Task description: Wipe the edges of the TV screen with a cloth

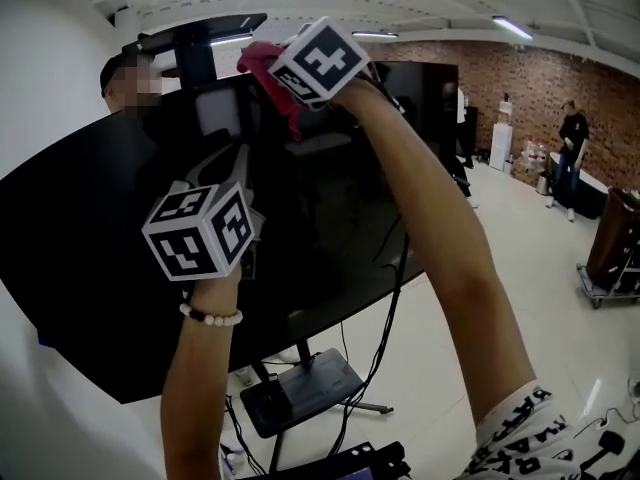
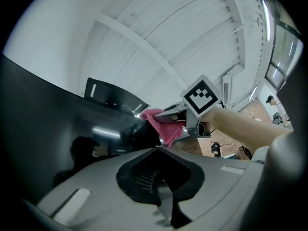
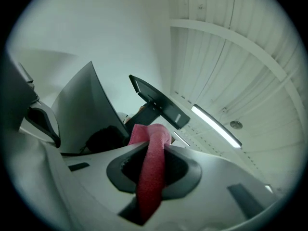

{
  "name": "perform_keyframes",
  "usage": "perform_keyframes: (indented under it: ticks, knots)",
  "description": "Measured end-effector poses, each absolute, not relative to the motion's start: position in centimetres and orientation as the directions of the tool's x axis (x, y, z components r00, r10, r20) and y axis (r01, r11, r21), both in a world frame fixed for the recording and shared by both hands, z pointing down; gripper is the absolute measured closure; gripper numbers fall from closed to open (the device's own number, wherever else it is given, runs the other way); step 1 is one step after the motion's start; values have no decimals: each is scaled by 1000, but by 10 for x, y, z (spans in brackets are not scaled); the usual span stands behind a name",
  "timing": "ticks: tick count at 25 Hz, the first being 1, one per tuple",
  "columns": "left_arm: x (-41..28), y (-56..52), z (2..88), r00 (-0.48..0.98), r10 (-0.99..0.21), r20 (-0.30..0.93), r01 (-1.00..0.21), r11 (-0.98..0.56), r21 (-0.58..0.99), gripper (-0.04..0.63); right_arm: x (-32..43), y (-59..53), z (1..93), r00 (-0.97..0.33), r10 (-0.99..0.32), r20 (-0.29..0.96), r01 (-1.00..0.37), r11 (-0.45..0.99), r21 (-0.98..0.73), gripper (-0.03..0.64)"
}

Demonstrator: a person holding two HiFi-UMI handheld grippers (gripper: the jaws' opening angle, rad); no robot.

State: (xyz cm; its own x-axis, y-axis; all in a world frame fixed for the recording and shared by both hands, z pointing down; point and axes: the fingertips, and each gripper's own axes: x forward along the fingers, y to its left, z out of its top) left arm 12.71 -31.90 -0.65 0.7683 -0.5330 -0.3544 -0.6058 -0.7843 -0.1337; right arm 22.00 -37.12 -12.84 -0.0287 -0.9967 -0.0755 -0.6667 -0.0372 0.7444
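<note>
The right hand-held gripper [image 1: 283, 80] is clamped on a red cloth [image 1: 266, 66] pressed to the top edge of the TV screen [image 1: 330, 218]. The left hand-held gripper [image 1: 232, 168], jaws together on nothing, hangs just in front of the glass. Pushing hard at that height could rock the TV on its floor stand [image 1: 300, 393], or the hard jaws could scrape the bezel if the cloth bunches. Around it is a pale floor [image 1: 520, 268], a brick wall [image 1: 540, 78], ceiling strip lights [image 1: 512, 26] and a bystander [image 1: 572, 158].
</note>
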Motion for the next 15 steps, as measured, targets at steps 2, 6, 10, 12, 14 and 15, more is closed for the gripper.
perform_keyframes:
  ticks: [2, 6, 10, 12, 14, 15]
  knots:
    - [151, -306, -5, 788, -506, -351, -580, -801, -147, 606, 252, -364, -128, -9, -996, -88, -674, -59, 736, 549]
    - [197, -290, -4, 806, -473, -356, -550, -821, -155, 606, 312, -352, -130, 0, -995, -104, -687, -76, 722, 549]
    - [252, -292, -4, 803, -475, -360, -552, -821, -146, 606, 369, -348, -131, 6, -995, -98, -673, -77, 736, 549]
    - [283, -288, -4, 803, -472, -364, -549, -824, -142, 606, 397, -343, -132, 11, -996, -94, -657, -78, 750, 549]
    - [313, -283, -4, 800, -472, -369, -552, -821, -146, 606, 425, -338, -132, 16, -996, -92, -644, -81, 761, 549]
    - [328, -281, -4, 800, -473, -371, -553, -820, -147, 606, 440, -336, -131, 16, -996, -93, -641, -82, 763, 549]
